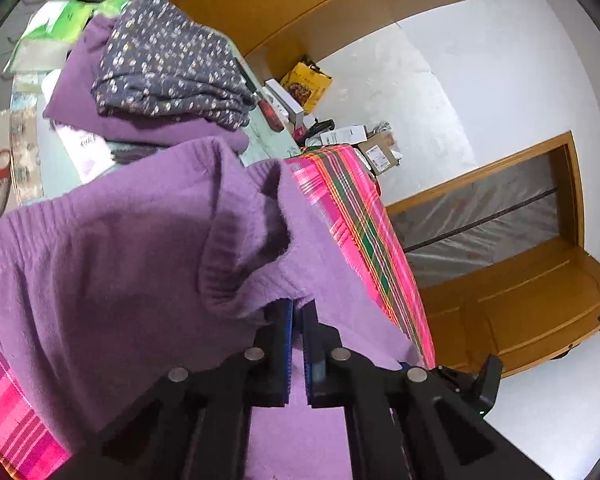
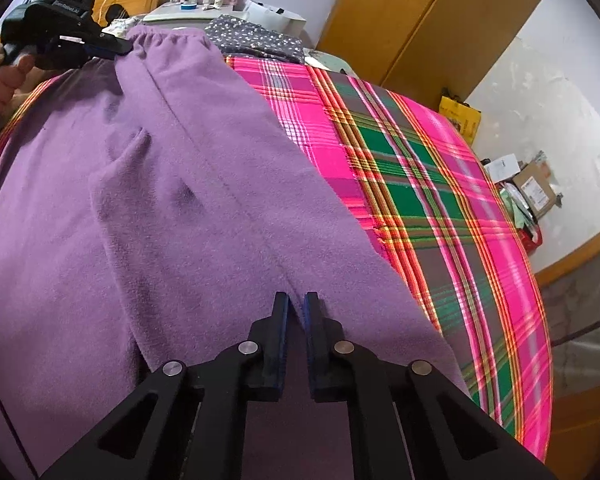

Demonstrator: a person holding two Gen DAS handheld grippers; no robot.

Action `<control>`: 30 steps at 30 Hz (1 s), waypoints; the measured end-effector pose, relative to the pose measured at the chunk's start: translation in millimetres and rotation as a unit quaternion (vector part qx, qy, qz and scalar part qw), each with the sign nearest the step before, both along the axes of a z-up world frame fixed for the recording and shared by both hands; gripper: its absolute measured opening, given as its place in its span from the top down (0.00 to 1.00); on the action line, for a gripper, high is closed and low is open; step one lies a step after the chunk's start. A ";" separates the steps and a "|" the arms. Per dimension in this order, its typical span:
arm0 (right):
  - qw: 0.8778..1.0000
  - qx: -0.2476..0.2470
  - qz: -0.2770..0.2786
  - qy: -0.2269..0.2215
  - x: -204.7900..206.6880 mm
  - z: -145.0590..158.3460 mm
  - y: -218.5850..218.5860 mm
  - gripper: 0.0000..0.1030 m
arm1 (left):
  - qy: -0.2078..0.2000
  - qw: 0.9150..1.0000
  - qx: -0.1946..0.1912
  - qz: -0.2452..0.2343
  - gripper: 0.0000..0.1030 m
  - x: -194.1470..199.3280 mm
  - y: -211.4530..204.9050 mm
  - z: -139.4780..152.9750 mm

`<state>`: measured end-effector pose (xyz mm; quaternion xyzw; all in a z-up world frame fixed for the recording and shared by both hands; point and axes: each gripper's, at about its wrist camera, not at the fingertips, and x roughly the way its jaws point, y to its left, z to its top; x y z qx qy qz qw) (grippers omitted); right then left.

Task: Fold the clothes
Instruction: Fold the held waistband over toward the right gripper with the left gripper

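1. Purple fleece fills the left wrist view: the left hand-held gripper is clenched on a bunched edge of the purple trousers, lifted above the plaid bedspread. Behind sit a stack of folded clothes, a wooden wardrobe, boxes on the floor and a white wall.

2. In the right wrist view the trousers lie lengthwise on the bed, waistband at the far end where the left hand-held gripper pinches it. The right hand-held gripper is clenched on the near hem end, fabric caught between its pads.

3. Judged from this, both ends are gripped and a fold is starting. Next, one end likely needs carrying over to the other, edges kept level so the cloth lands flat
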<state>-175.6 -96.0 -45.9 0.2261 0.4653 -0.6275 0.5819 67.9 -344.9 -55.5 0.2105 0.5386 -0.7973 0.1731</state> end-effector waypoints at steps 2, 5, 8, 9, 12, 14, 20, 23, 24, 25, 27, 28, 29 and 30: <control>1.000 -0.006 -0.003 0.000 0.2 5.6 4.3 0.93 | 0.003 1.000 -0.012 -0.001 0.97 -0.6 1.7 6.6; 1.000 -0.012 -0.007 0.002 0.5 11.8 10.7 0.93 | 0.008 0.999 -0.031 -0.005 0.97 -1.0 2.5 19.6; 1.000 -0.013 -0.006 0.008 2.7 15.9 15.3 0.97 | 0.011 0.999 -0.048 -0.009 0.97 -2.3 3.1 29.9; 1.000 -0.013 -0.004 0.011 4.1 16.5 16.4 0.97 | 0.011 0.999 -0.051 -0.010 0.97 -2.1 3.8 32.1; 1.000 -0.006 0.002 0.025 8.4 15.5 17.0 0.97 | 0.011 0.998 -0.059 -0.016 0.97 -2.3 5.1 37.7; 0.999 -0.010 0.008 0.041 11.8 13.8 15.3 0.89 | 0.009 0.998 -0.063 -0.018 0.97 -3.0 5.1 41.3; 0.997 -0.036 0.012 0.065 9.3 17.7 6.4 0.70 | 0.016 0.997 -0.076 -0.023 0.97 -1.8 4.0 55.2; 0.997 -0.027 0.021 0.071 5.6 15.8 -2.1 0.68 | 0.016 0.996 -0.081 -0.027 0.97 -0.9 4.7 58.1; 0.997 -0.023 0.023 0.074 4.9 14.7 -4.7 0.68 | 0.016 0.996 -0.081 -0.028 0.97 -0.8 5.0 58.1; 0.997 -0.018 0.024 0.075 3.8 13.3 -6.6 0.68 | 0.015 0.996 -0.081 -0.030 0.97 -0.8 5.2 57.0; 0.997 -0.009 0.025 0.074 0.9 10.3 -9.6 0.68 | 0.013 0.996 -0.079 -0.031 0.97 -0.8 5.3 54.6; 0.997 -0.003 0.025 0.071 -0.8 8.4 -11.0 0.68 | 0.011 0.996 -0.078 -0.032 0.97 -0.9 5.1 53.2; 0.998 0.003 0.024 0.066 -1.8 6.7 -11.7 0.71 | 0.010 0.996 -0.078 -0.033 0.97 -1.0 4.7 52.0; 0.998 0.009 0.022 0.061 -2.4 5.1 -12.1 0.77 | 0.009 0.996 -0.078 -0.033 0.97 -1.0 3.5 51.1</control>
